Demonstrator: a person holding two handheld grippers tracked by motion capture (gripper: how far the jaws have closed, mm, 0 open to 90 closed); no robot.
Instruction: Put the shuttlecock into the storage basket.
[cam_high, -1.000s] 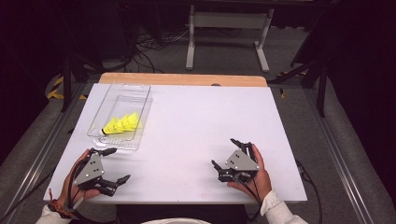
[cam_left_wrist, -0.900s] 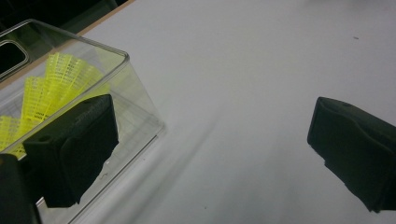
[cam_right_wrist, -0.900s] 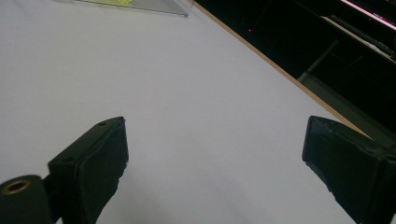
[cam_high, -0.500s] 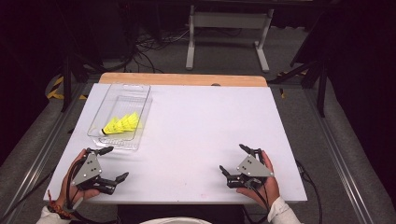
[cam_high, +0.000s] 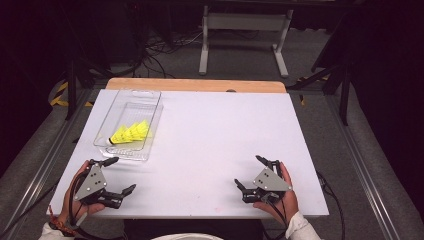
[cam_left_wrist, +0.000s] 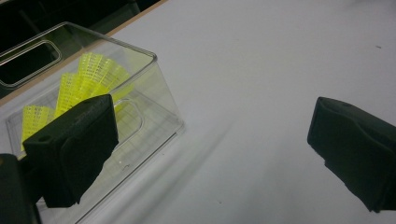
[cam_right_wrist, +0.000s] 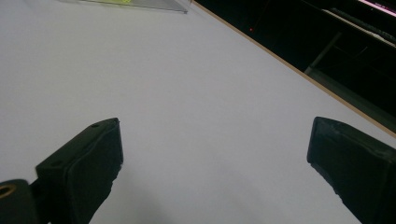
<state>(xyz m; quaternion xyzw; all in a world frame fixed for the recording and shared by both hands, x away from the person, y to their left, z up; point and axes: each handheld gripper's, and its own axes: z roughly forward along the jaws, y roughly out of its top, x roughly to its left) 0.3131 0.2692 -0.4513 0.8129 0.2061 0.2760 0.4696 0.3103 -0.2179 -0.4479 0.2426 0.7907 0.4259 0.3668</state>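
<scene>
A clear plastic tray (cam_high: 131, 102) lies at the table's left, and yellow shuttlecocks (cam_high: 131, 133) rest in its near end. The left gripper view looks through the tray's wall (cam_left_wrist: 154, 107) at the yellow shuttlecocks (cam_left_wrist: 95, 77). My left gripper (cam_high: 124, 175) rests near the front left corner, just short of the tray, open with nothing between its jaws. My right gripper (cam_high: 248, 171) sits near the front right edge, open and empty, over bare white table (cam_right_wrist: 187, 93).
The white tabletop (cam_high: 225, 130) has a wooden strip (cam_high: 195, 85) along its far edge. Behind it stand a metal frame stand (cam_high: 245, 30) and cables on the floor. Dark rails run along both sides of the table.
My right gripper has slid back toward the front right edge of the table and stayed open. The left gripper has barely moved.
</scene>
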